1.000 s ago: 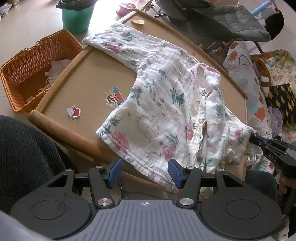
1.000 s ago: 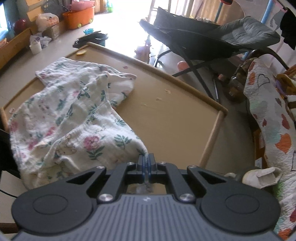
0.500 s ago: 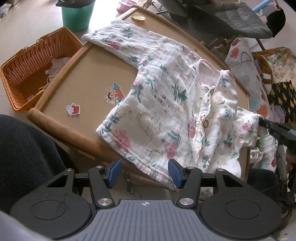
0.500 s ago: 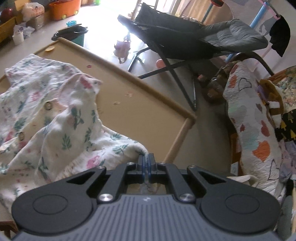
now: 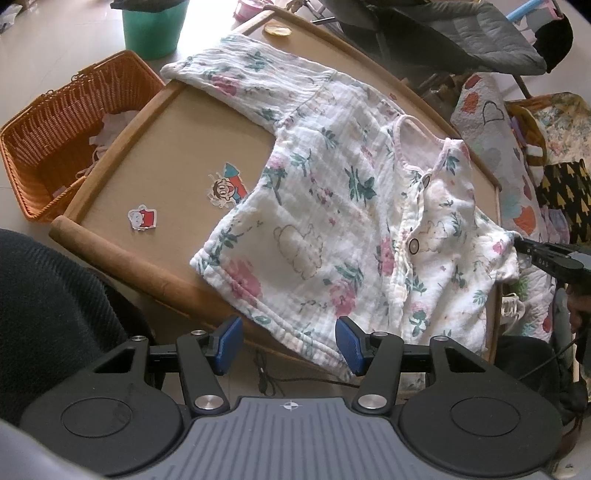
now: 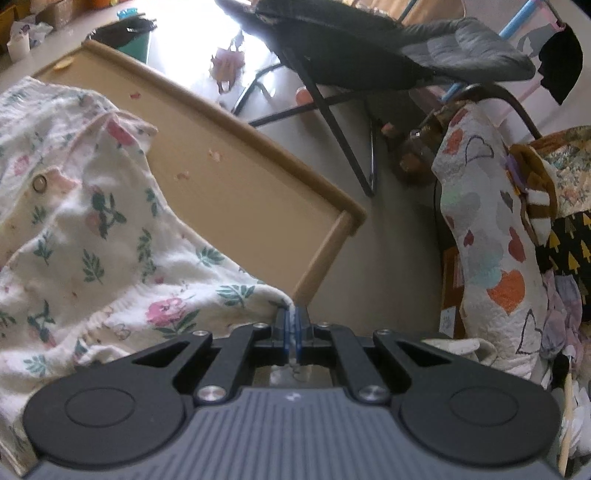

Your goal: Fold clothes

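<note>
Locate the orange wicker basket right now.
Left wrist view, upper left: the orange wicker basket sits on the floor beside the table, near the green bin.

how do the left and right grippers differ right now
The left gripper is open, its blue pads apart and empty; the right gripper is shut on the shirt's sleeve end. The left hovers off the table's near edge by the hem; the right holds cloth out past the table's side. Both have black fingers with blue pads.
</note>
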`<state>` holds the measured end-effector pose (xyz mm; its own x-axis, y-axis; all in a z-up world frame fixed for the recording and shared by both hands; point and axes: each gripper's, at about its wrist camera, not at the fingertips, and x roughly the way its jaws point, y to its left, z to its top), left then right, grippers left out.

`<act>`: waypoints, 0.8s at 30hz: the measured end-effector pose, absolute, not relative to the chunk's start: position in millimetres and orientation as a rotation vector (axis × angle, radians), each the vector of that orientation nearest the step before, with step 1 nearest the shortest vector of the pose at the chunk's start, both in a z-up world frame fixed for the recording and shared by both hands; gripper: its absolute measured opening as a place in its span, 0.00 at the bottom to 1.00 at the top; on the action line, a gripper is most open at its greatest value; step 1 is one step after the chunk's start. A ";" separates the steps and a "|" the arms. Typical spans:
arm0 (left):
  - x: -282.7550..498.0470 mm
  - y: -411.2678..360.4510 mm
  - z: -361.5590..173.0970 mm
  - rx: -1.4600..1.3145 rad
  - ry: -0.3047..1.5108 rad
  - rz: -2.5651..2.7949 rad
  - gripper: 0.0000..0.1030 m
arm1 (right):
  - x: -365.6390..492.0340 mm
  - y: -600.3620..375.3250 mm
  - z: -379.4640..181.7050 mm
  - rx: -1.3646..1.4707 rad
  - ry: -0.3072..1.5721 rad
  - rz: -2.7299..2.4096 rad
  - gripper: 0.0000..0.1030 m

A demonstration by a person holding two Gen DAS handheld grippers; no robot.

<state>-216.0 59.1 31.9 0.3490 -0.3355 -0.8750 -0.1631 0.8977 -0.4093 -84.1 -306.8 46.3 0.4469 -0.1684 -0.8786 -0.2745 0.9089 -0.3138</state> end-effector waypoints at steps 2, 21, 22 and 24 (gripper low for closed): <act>-214.7 58.0 31.5 -0.471 1.224 -0.119 0.55 | -83.9 -309.7 43.3 -0.449 1.144 0.066 0.04; -208.0 52.1 30.3 -0.459 1.234 -0.136 0.58 | -87.7 -313.6 40.4 -0.472 1.264 0.081 0.07; -208.0 52.4 30.4 -0.459 1.234 -0.136 0.58 | -87.5 -312.7 41.1 -0.472 1.263 0.082 0.08; -207.6 52.4 32.7 -0.460 1.225 -0.142 0.58 | -87.2 -310.8 42.4 -0.471 1.261 0.085 0.09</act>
<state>-207.6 52.4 32.7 0.3430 -0.3473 -0.8728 -0.1391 0.9001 -0.4129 -87.2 -310.8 42.4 0.3149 -0.1933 -0.9292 -0.3160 0.9018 -0.2947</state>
